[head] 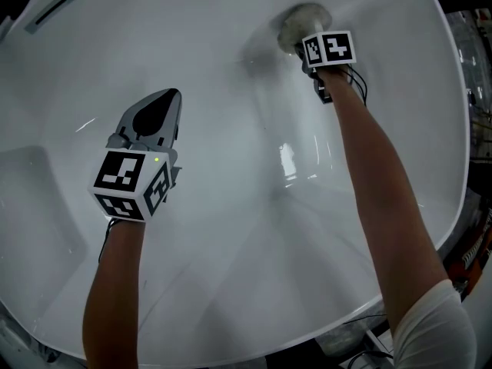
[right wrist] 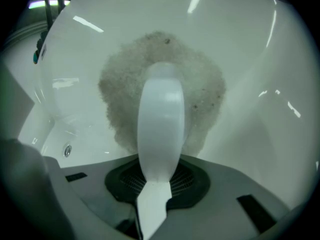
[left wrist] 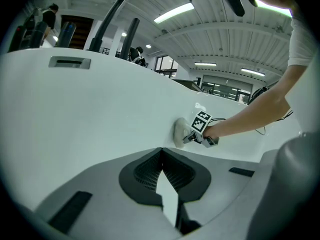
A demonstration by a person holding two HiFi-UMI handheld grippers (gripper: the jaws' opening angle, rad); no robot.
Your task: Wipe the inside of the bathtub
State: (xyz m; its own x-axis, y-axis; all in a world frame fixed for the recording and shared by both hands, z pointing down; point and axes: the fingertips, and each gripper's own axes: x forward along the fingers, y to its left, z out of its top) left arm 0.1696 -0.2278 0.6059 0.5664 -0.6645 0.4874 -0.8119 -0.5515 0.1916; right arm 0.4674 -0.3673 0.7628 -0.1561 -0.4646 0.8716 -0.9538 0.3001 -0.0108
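The white bathtub (head: 231, 229) fills the head view. My right gripper (head: 306, 51) reaches to the tub's far wall and is shut on the white handle (right wrist: 161, 124) of a round, fluffy grey-white scrubbing pad (right wrist: 120, 94). The pad (head: 301, 18) lies flat against the tub wall. My left gripper (head: 171, 98) hovers over the tub's left side, shut and holding nothing. In the left gripper view its jaws (left wrist: 161, 150) meet at the tips, and the right gripper (left wrist: 199, 130) with the pad (left wrist: 178, 133) shows further along the wall.
A rectangular slot plate (head: 52, 10) sits on the tub's far left wall (left wrist: 70, 62). A small round metal fitting (right wrist: 67, 150) shows low on the tub side. Cables (head: 369, 337) lie outside the near right rim. A person (left wrist: 48, 15) stands far behind the tub.
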